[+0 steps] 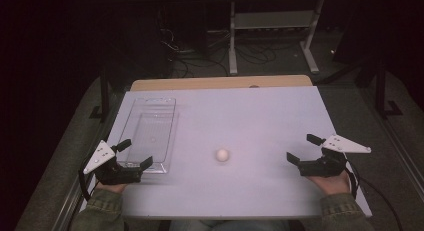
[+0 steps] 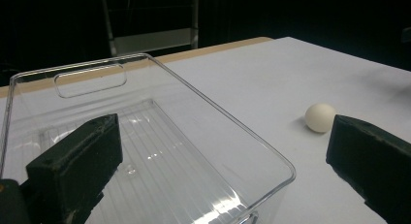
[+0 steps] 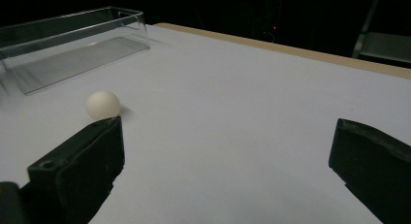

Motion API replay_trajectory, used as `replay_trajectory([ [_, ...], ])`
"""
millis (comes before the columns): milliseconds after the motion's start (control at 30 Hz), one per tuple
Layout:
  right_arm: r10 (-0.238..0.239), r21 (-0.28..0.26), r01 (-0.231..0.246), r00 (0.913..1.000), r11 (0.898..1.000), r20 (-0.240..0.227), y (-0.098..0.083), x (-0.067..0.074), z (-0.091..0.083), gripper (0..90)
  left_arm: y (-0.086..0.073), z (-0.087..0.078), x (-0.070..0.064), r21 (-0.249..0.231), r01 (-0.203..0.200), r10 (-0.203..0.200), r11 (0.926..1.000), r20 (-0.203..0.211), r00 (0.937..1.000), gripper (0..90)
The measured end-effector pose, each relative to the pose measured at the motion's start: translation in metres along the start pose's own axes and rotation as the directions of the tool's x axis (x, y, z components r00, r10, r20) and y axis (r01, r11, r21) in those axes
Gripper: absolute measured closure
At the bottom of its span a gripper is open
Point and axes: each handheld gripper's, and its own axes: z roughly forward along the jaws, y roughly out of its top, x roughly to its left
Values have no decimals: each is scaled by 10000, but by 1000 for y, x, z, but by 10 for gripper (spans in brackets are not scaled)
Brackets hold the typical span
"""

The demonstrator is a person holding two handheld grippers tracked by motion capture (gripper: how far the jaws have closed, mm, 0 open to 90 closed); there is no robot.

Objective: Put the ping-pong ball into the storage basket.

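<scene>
A small white ball (image 1: 222,154) rests on the white table top (image 1: 250,116), near the middle and toward the front. A clear plastic bin (image 1: 149,133) lies at the left, long side running away from me, with nothing in it. My left gripper (image 1: 135,153) is open at the bin's near end, its jaws wide apart around that corner. In the left gripper view the bin (image 2: 145,151) lies ahead and the ball (image 2: 320,117) sits to the right. My right gripper (image 1: 301,148) is open at the front right, empty. In the right gripper view the ball (image 3: 102,104) lies just beyond the left jaw.
A tan strip (image 1: 220,83) borders the table's far edge. Beyond it the dark floor holds a grey metal frame (image 1: 272,31) and loose cables (image 1: 190,56). Bare table surface lies between the ball and the right gripper.
</scene>
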Motion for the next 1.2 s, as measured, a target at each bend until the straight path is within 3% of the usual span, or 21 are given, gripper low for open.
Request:
replay_trajectory([
  [433,104,-34,-104,9999,9999,65,-1,-1,-1,0,1,3,-4,324,-82,79,9994,106,9999,0],
  [733,57,2,-57,10000,10000,70,-1,0,-1,0,11,6,-15,503,-537,519,9973,372,9980,0],
  [1200,17,-3,-17,10000,10000,69,-1,0,-1,0,34,17,-27,1002,-1348,1269,9858,813,9886,0],
])
